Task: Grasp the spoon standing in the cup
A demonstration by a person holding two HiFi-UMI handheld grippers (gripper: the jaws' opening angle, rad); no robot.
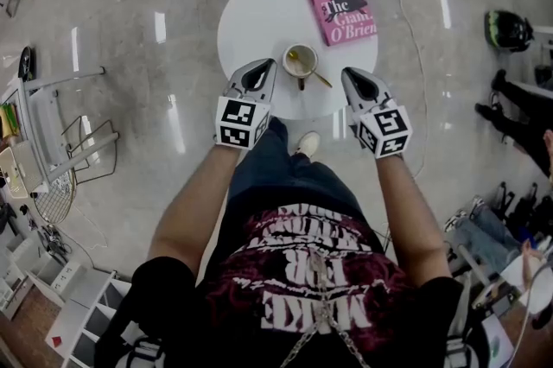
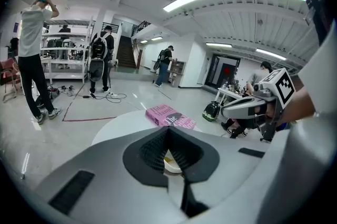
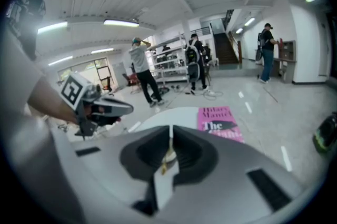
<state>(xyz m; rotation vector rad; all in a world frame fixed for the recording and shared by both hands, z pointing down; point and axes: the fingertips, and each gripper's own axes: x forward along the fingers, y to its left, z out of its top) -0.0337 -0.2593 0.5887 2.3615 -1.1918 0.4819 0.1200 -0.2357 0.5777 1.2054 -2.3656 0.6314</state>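
On the head view the cup [image 1: 300, 60] sits near the front edge of the round white desk [image 1: 255, 8], with a pink book [image 1: 339, 3] just behind it. The spoon [image 1: 318, 79] leans in the cup, bowl down, its handle slanting out over the rim towards my right side. It looks like thin metal, so I expect it to be light, stiff and slippery, and the cup could tip if I pull sideways. The free stretch of handle above the rim is where I would take hold. The left tool [image 1: 263, 68] hangs just beside the cup on one side and the right tool [image 1: 351, 74] near the handle's end on the other. Neither touches anything, as far as I can judge.

In the left gripper view the jaw tips meet, so that tool is closed. The pale cup rim shows through the hollow behind the tips, but nothing is gripped.

In the right gripper view the jaws are closed to a thin slit. A gold sliver (the spoon, I think) shows in line with them, beyond the tips and not held. That tool must open before it can take the handle.
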